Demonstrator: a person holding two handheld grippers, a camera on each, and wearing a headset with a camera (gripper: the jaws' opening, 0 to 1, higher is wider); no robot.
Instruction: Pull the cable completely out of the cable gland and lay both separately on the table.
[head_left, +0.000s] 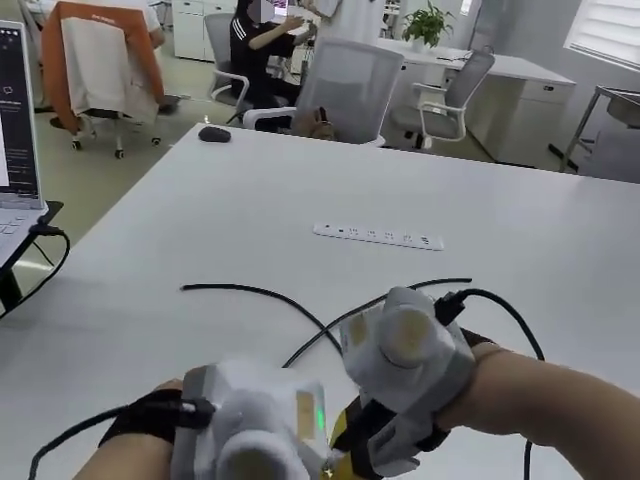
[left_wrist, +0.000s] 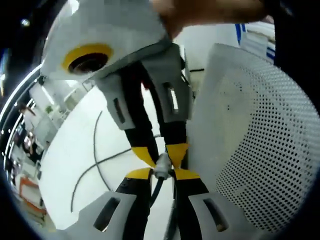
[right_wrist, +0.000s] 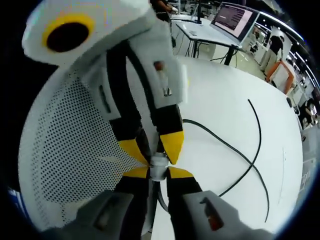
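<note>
A small white cable gland (left_wrist: 162, 167) is pinched between the yellow tips of both grippers, which meet nose to nose just above the white table (head_left: 200, 210). My left gripper (left_wrist: 163, 173) is shut on the cable gland (right_wrist: 159, 169) from one side. My right gripper (right_wrist: 157, 173) is shut on it from the other. A black cable (left_wrist: 95, 155) runs out of the gland and loops across the table (right_wrist: 235, 150). In the head view the left gripper (head_left: 325, 462) and the right gripper (head_left: 345, 432) sit at the near edge, with the cable (head_left: 260, 292) beyond them.
A white power strip (head_left: 378, 237) lies mid-table and a dark mouse (head_left: 213, 134) at the far edge. A laptop (head_left: 15, 130) stands on the left. Office chairs (head_left: 345, 90) and a seated person are behind. A white perforated panel (left_wrist: 250, 125) is close beside the grippers.
</note>
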